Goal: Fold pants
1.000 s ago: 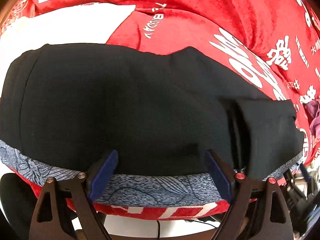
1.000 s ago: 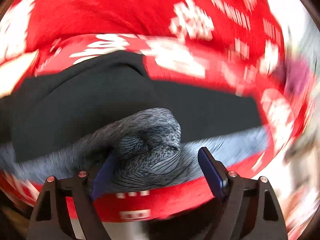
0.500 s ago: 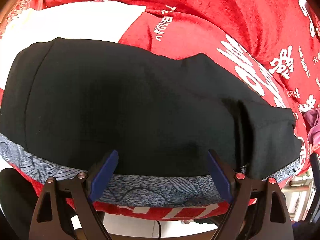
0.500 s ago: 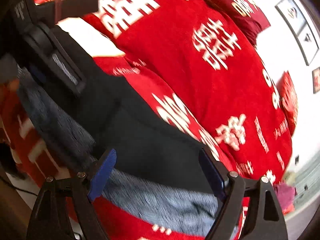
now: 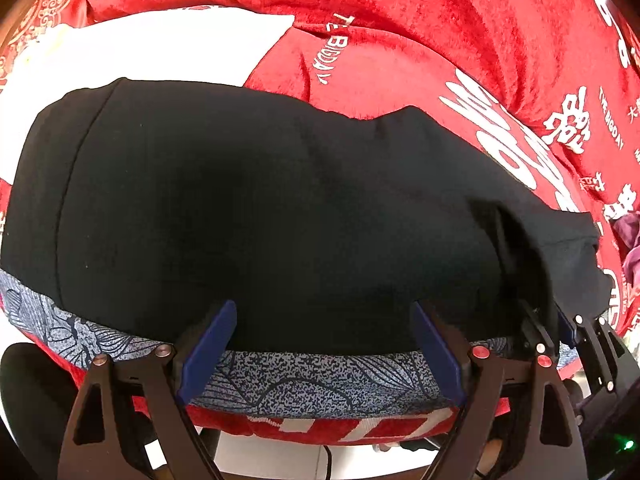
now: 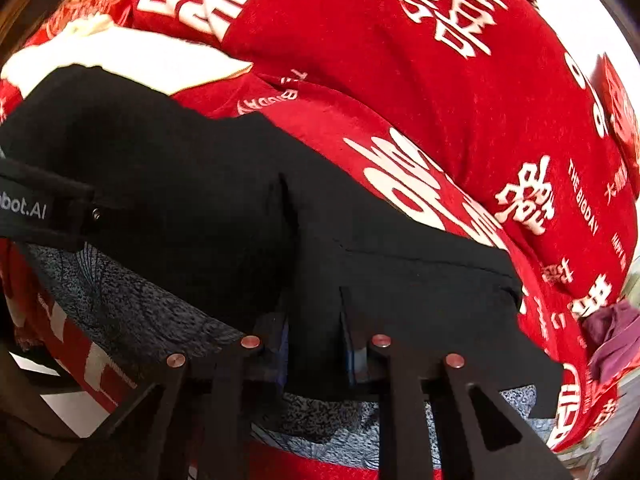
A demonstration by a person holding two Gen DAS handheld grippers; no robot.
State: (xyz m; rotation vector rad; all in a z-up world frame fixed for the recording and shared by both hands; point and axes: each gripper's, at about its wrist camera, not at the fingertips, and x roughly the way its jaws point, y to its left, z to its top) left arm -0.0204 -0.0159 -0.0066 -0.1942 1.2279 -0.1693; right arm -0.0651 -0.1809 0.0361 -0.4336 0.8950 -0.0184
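Note:
Black pants (image 5: pixel 248 208) lie spread across a red bed, over a grey patterned cloth (image 5: pixel 304 376) along the near edge. My left gripper (image 5: pixel 324 344) is open, its blue fingers (image 5: pixel 208 344) resting at the pants' near edge, holding nothing. In the right wrist view the pants (image 6: pixel 224 200) show a folded flap at the right end. My right gripper (image 6: pixel 316 344) has its jaws close together on the near edge of that flap. The right gripper also shows in the left wrist view (image 5: pixel 560 332), at the pants' right end.
The red bedspread (image 5: pixel 420 40) with white characters rises behind the pants. A white pillow or sheet (image 5: pixel 152 48) lies at the back left. A purple cloth (image 6: pixel 612 332) sits at the far right. The bed edge drops off just below the grippers.
My right gripper swung in from the right, came down on the folded right end of the pants and closed. My left gripper stayed open at the near edge.

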